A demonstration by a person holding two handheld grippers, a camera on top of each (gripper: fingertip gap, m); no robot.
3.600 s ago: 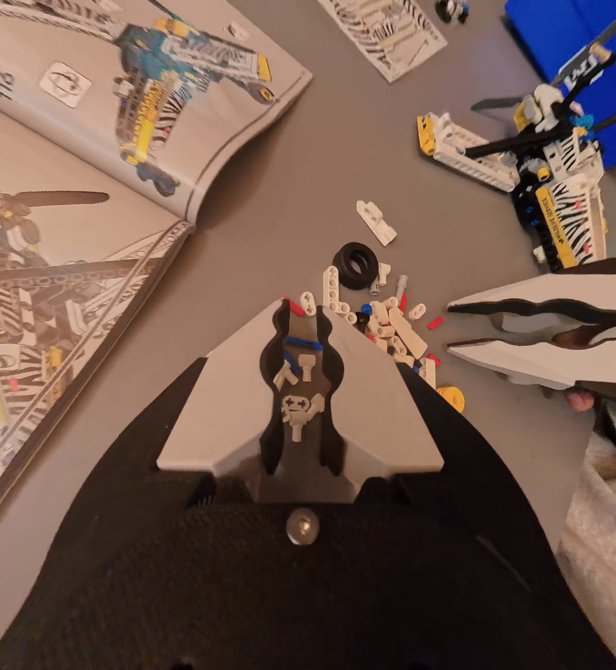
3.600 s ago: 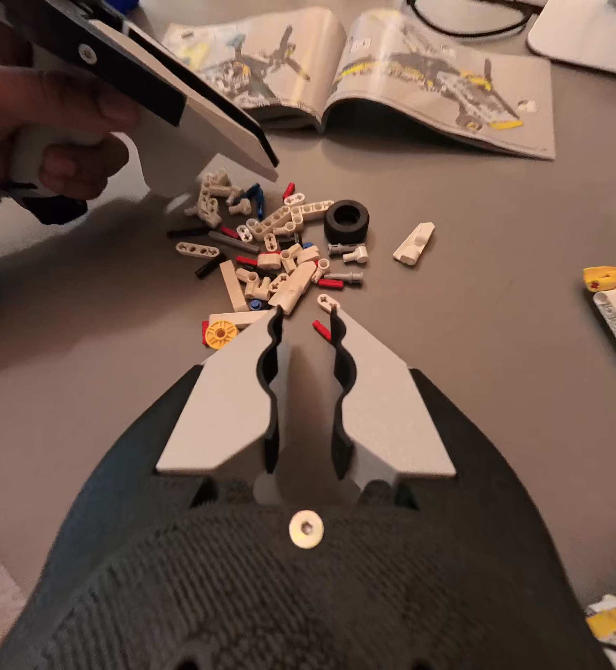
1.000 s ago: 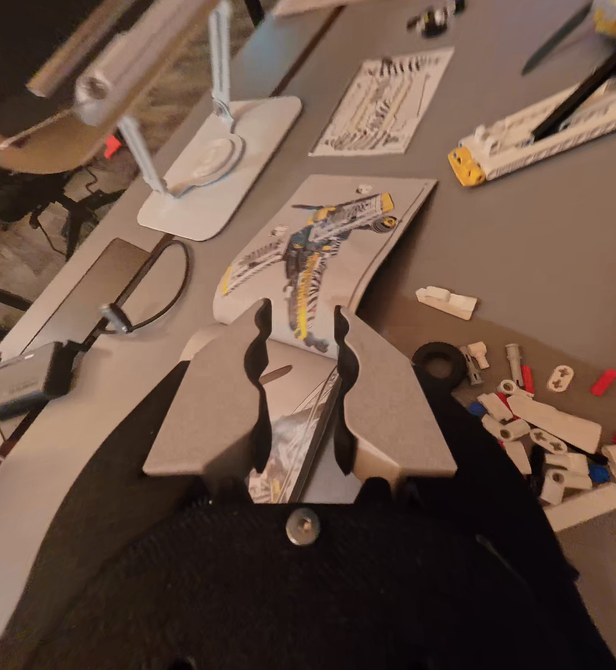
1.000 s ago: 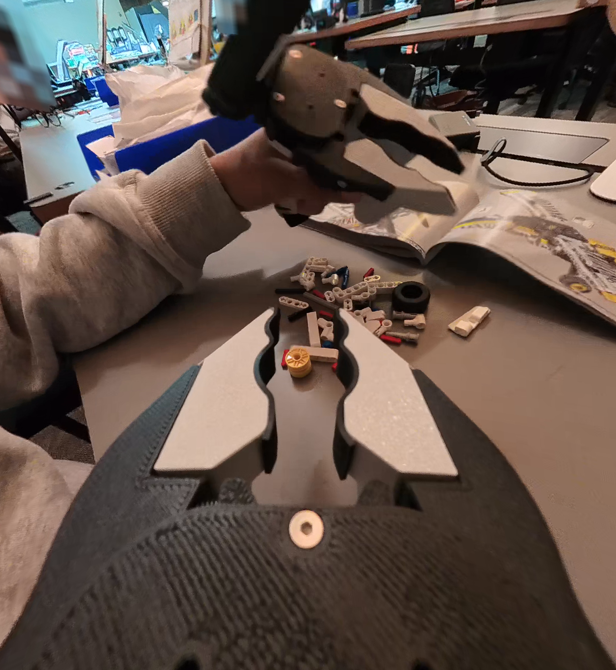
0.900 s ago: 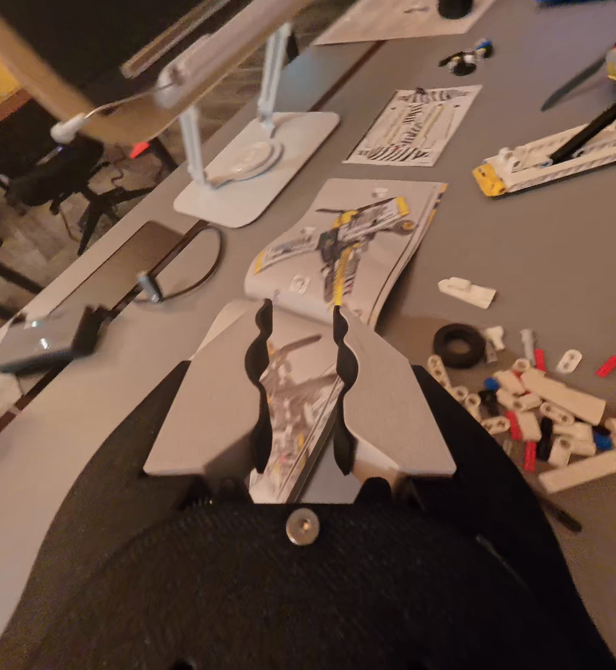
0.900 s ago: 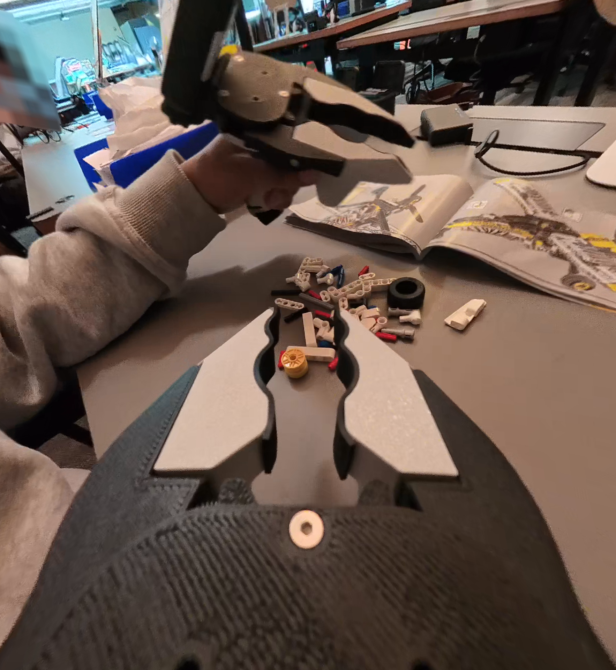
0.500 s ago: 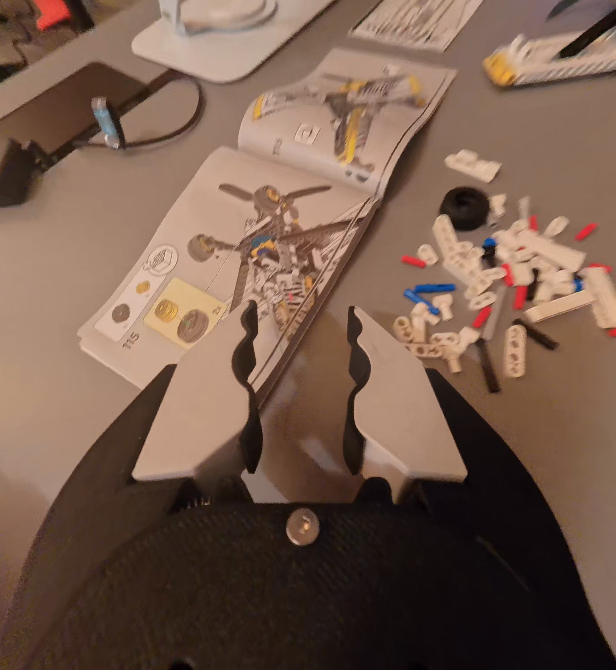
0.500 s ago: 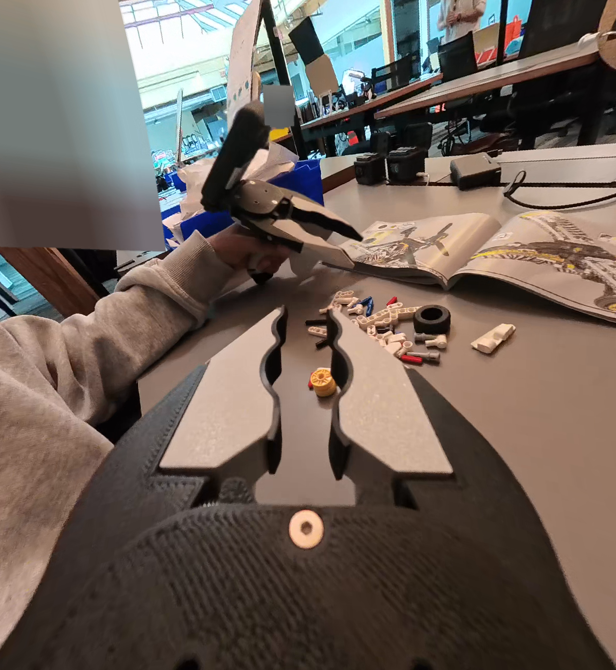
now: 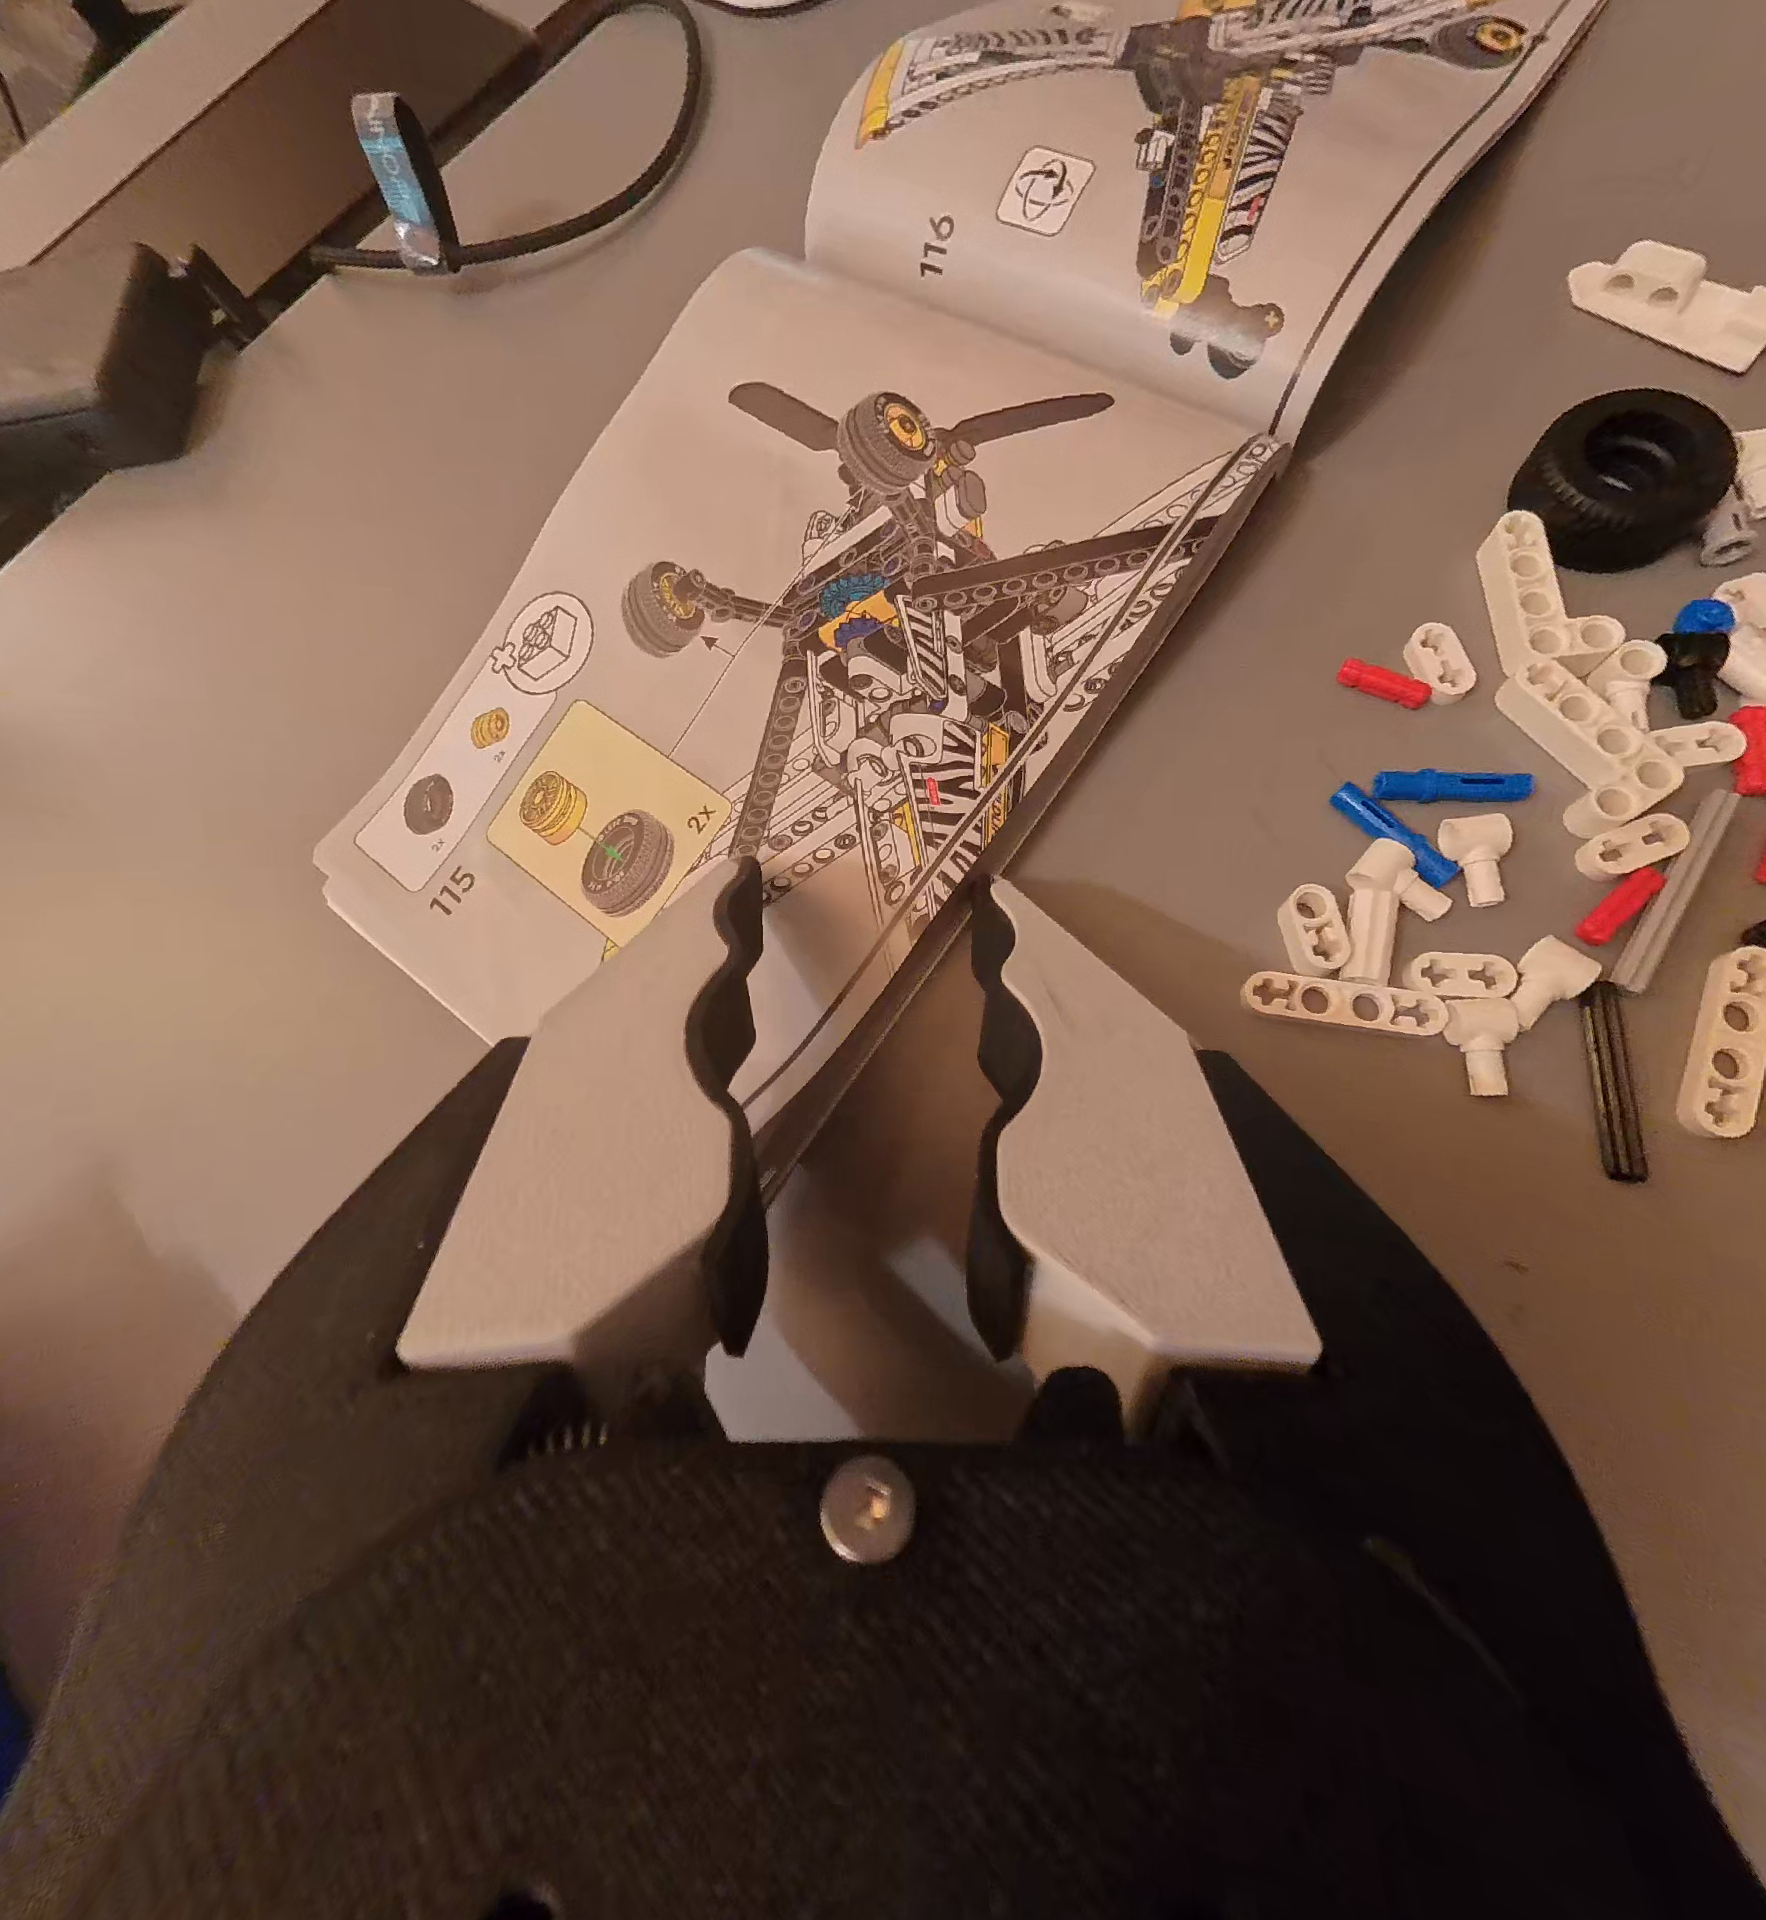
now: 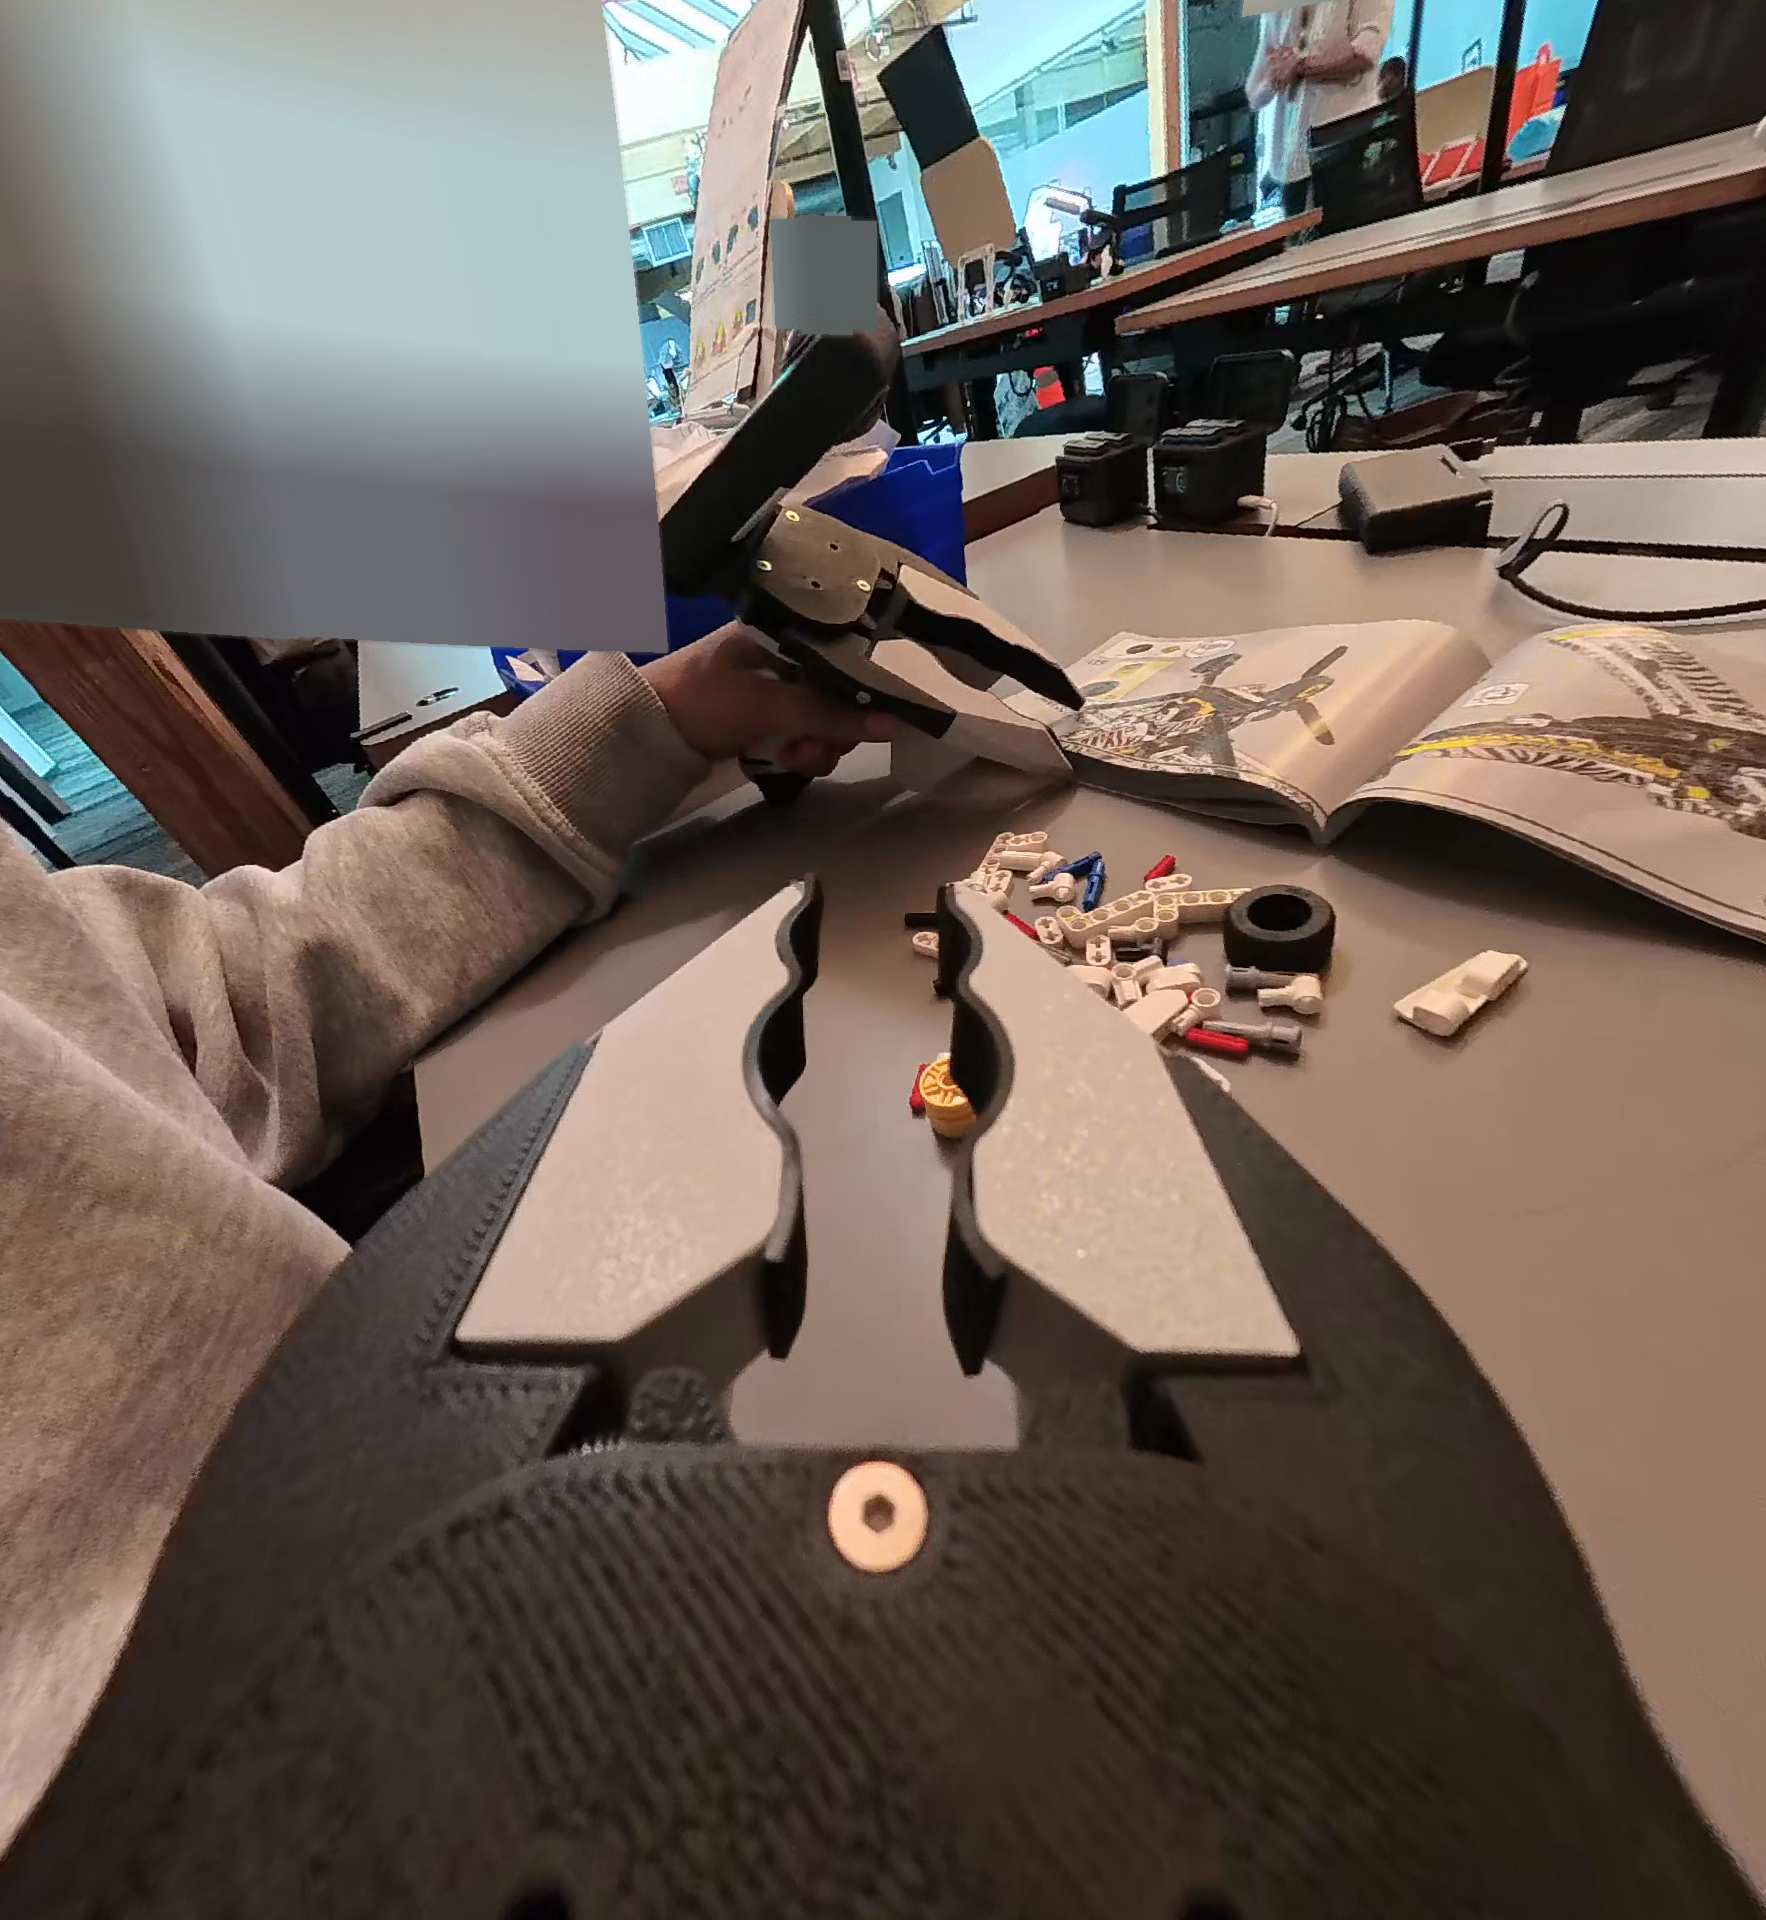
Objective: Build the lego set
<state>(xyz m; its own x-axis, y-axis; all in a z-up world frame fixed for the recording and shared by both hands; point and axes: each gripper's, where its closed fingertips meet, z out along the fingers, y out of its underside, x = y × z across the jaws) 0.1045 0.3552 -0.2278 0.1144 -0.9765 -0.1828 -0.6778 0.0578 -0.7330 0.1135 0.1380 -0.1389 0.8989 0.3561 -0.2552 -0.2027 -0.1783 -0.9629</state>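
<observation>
With both the left claw [image 9: 863,883] and right claw [image 10: 879,899] parted and empty, a yellow plastic wheel hub [image 10: 944,1096] and black rubber tyre [image 10: 1279,928] lie unjoined among scattered loose pieces on the grey bench [image 10: 1481,1195] near the open paper instruction booklet [image 9: 754,582], so assembly remains.

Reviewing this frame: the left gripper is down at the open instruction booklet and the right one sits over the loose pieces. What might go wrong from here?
The open left gripper is at the open instruction booklet; closing there may crease or drag a page. The open right gripper has the small yellow wheel hub against one finger, so a sideways move could roll it. The round black rubber tyre may also roll if the pile of small pieces is nudged.
</observation>
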